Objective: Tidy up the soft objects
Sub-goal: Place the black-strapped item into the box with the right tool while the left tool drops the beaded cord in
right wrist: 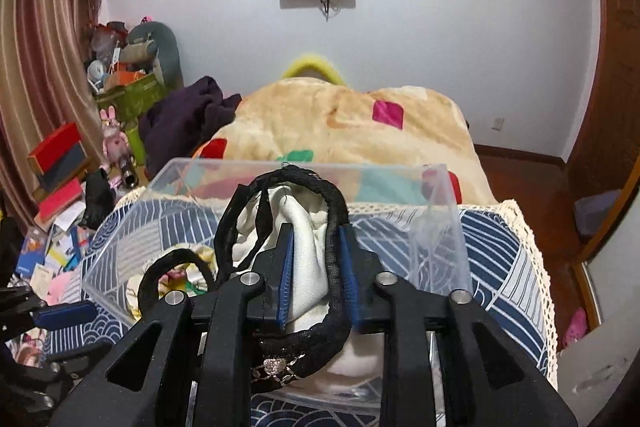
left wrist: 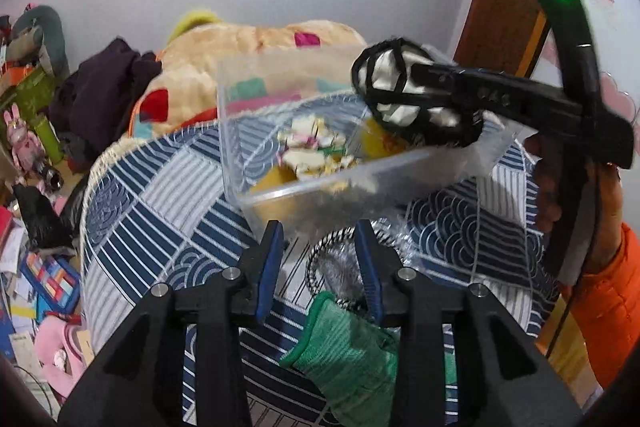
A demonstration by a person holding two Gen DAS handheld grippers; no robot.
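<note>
My right gripper is shut on a white cloth with black trim and holds it above the clear plastic bin. The same cloth shows in the left wrist view, held over the bin, which holds yellow and white soft pieces. My left gripper is open and empty, just in front of the bin. Under it lie a green knit item and a black-and-white corded item on the blue patterned cover.
The bin stands on a bed with a blue and white patterned cover. A beige blanket with coloured patches and dark purple clothes lie behind. Toys, boxes and papers clutter the floor at left. A wooden door is at right.
</note>
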